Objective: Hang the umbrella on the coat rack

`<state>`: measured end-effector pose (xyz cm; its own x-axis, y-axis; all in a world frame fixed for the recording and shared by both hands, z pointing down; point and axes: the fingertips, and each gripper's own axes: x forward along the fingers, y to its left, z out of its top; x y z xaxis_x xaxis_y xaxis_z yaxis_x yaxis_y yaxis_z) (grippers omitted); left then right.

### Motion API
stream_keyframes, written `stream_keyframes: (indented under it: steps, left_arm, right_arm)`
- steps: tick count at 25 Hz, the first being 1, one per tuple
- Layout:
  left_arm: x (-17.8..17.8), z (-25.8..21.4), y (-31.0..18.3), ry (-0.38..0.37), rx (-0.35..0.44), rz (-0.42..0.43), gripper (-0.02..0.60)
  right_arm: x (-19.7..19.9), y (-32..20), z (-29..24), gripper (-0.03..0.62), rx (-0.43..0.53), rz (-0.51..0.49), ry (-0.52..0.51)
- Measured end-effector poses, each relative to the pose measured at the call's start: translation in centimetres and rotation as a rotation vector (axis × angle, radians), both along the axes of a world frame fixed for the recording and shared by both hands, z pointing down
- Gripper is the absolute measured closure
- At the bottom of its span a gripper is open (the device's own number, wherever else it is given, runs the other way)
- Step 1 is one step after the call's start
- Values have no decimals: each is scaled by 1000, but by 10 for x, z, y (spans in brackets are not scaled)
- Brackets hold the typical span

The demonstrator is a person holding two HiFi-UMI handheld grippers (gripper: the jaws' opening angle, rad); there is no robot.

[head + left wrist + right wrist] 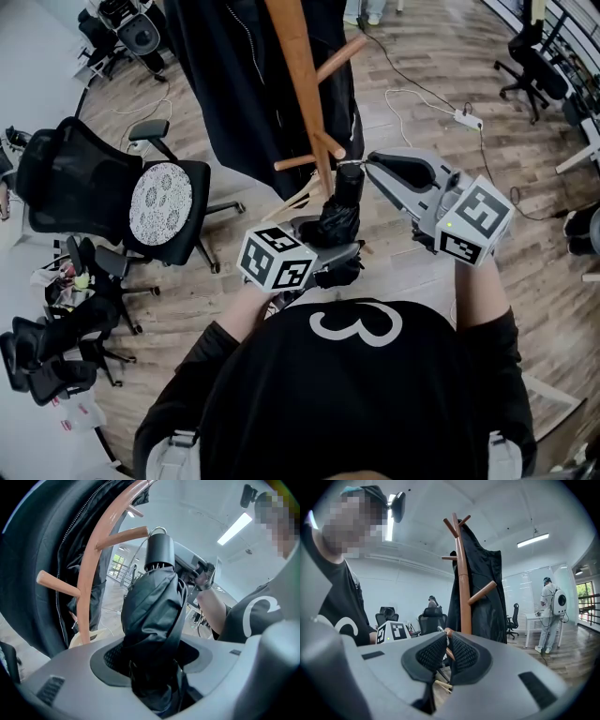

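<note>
My left gripper (339, 255) is shut on a folded black umbrella (339, 217), gripped by its lower fabric and held upright with the handle up. The left gripper view shows the umbrella (154, 606) filling the jaws, with a thin cord loop (158, 529) on top beside a peg (123, 536) of the wooden coat rack (91, 573). My right gripper (366, 160) reaches in level from the right to the loop (351, 164), just under a low peg (300, 161). Its pads (461, 653) sit almost together, pinching the thin cord (442, 630) next to a peg tip.
A black coat (234, 84) hangs over the rack pole (298, 75). A black office chair with a patterned cushion (159, 202) stands to the left. A power strip with white cable (466, 118) lies on the wood floor. A person in white (548, 613) stands far off.
</note>
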<state>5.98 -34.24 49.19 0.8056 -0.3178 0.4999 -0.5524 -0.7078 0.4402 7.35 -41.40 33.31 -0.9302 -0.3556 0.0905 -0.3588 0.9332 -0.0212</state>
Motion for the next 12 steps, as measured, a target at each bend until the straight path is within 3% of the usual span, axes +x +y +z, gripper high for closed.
stream_keyframes:
  steps: [12]
  left_arm:
    - [-8,-9,0,16,20,-17,311]
  right_arm:
    - [-12,-13,-8,565,-14,-2,-24]
